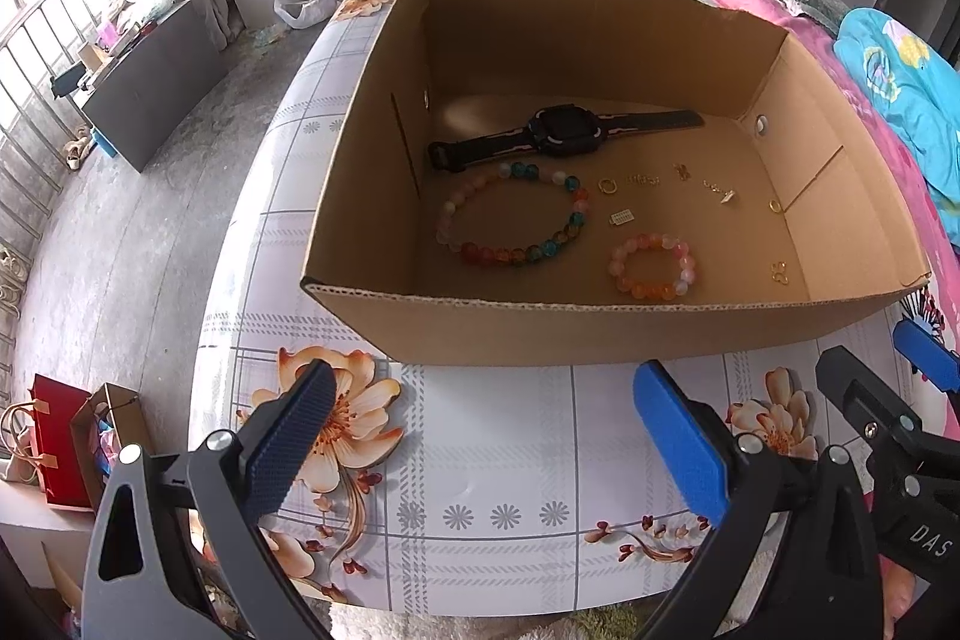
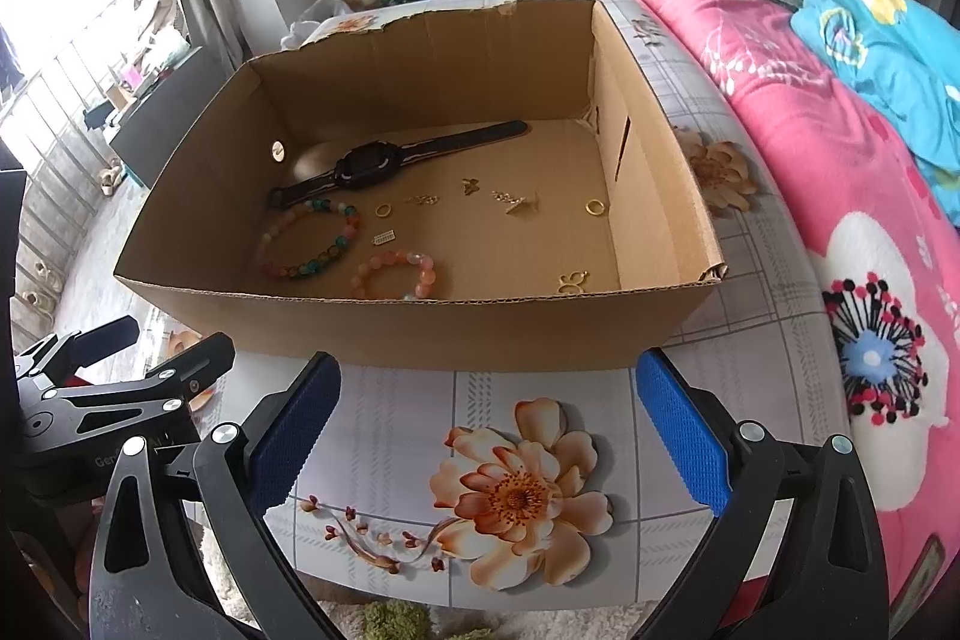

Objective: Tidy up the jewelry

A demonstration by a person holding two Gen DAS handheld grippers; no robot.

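Both the left gripper (image 1: 483, 430) and right gripper (image 2: 489, 427) are hovering spread wide and empty over the floral worktop (image 2: 420, 430), near the cardboard box (image 1: 540, 328) holding the watch (image 1: 561, 133), bead bracelets (image 1: 513, 214) and gold pieces beyond the fingers.

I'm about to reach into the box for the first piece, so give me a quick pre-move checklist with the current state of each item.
1. Left gripper open and empty: ok.
2. Right gripper open and empty: ok.
3. Both grippers outside the box, in front of its near wall: ok.
4. Box top open, nothing covering the jewelry: ok.
5. Watch, large bracelet and small bracelet lying apart from each other: ok.
6. Small gold pieces such as the ring easy for the fingers to pinch: cannot tell.
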